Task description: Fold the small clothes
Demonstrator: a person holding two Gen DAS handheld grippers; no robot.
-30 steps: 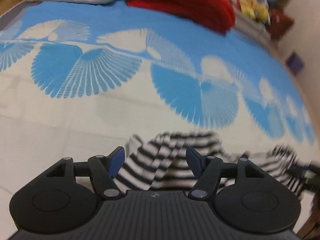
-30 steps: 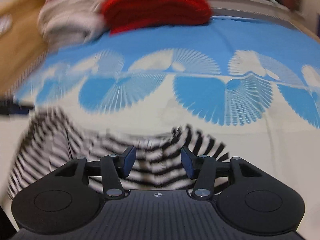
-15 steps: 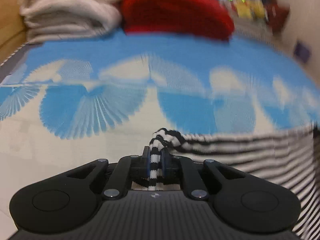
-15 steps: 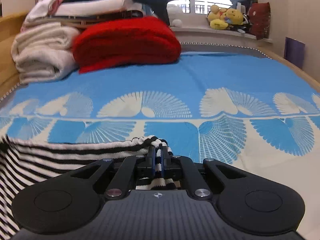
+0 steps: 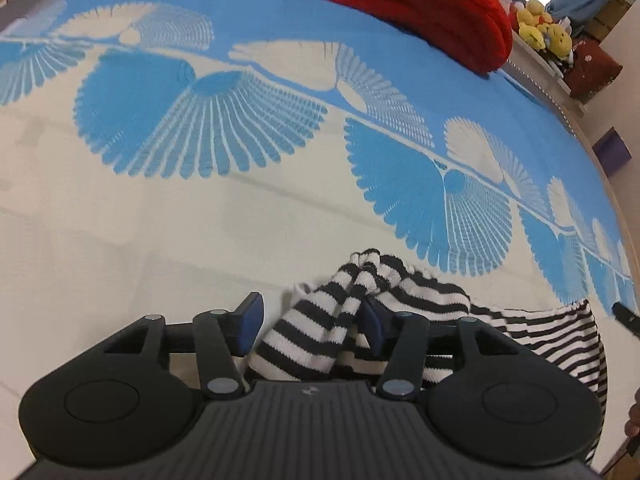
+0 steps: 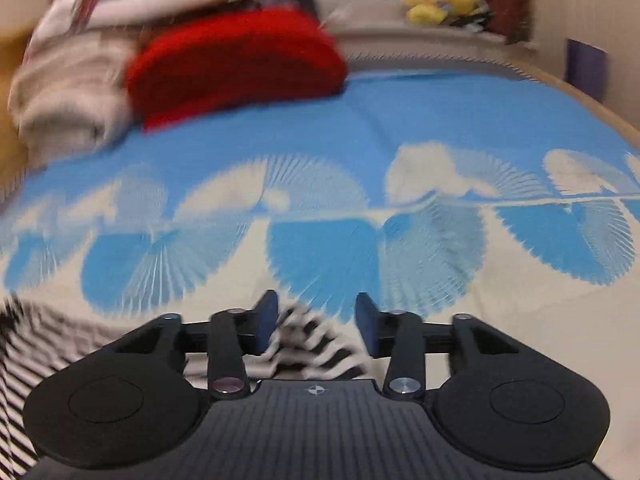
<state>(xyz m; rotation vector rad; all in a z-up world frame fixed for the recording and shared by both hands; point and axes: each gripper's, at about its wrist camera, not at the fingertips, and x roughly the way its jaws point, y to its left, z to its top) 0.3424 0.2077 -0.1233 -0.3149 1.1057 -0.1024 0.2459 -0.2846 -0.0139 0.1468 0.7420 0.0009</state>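
Note:
A small black-and-white striped garment [image 5: 360,308] lies bunched on the blue-and-cream bedspread [image 5: 200,208]. My left gripper [image 5: 310,316] is open, its blue-padded fingers on either side of a bunched corner of the garment. In the right wrist view the same garment [image 6: 308,336] shows blurred between the fingers of my right gripper [image 6: 316,316], which is open too. More of the striped cloth trails off to the left edge of that view [image 6: 24,360].
A red folded blanket [image 5: 420,4] and a stack of pale folded bedding [image 6: 68,96] sit at the far end of the bed. Yellow plush toys [image 5: 544,32] rest on a ledge beyond. A purple box [image 5: 612,152] stands by the right wall.
Both grippers were shut on the striped garment half a second ago. Both have opened and let it go; the cloth now lies lower on the bed.

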